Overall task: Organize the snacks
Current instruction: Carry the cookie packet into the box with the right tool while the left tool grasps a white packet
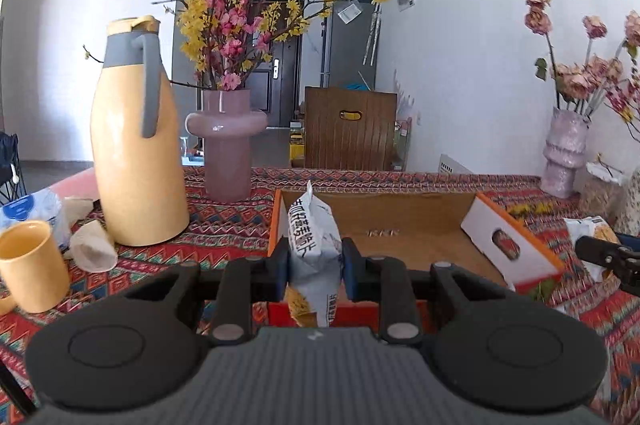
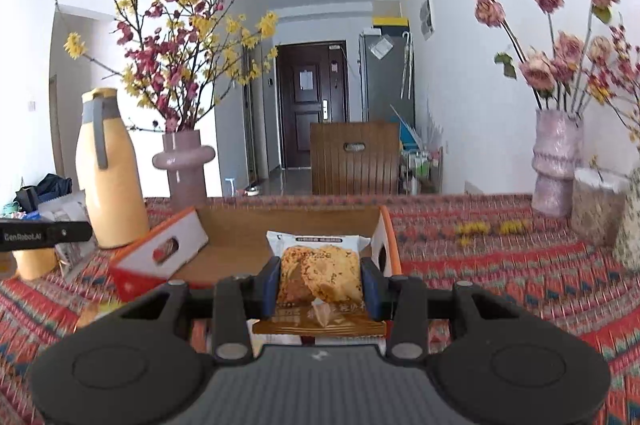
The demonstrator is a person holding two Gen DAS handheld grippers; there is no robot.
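Observation:
An open cardboard box (image 1: 404,221) with orange flaps lies on the patterned tablecloth; it also shows in the right wrist view (image 2: 240,233). My left gripper (image 1: 315,265) is shut on a white snack packet (image 1: 314,237), held upright on edge over the box's near left side. My right gripper (image 2: 320,283) is shut on a flat snack packet (image 2: 320,273) with a cookie picture, held over the box's near right side. The right gripper's tip shows at the right edge of the left wrist view (image 1: 608,257).
A yellow thermos jug (image 1: 136,137), a pink vase with blossoms (image 1: 226,145), a yellow mug (image 1: 30,265) and crumpled paper cups (image 1: 92,245) stand left of the box. A textured pink vase (image 2: 556,161) and a container (image 2: 596,205) stand at the right. A wooden chair back (image 2: 354,157) is behind the table.

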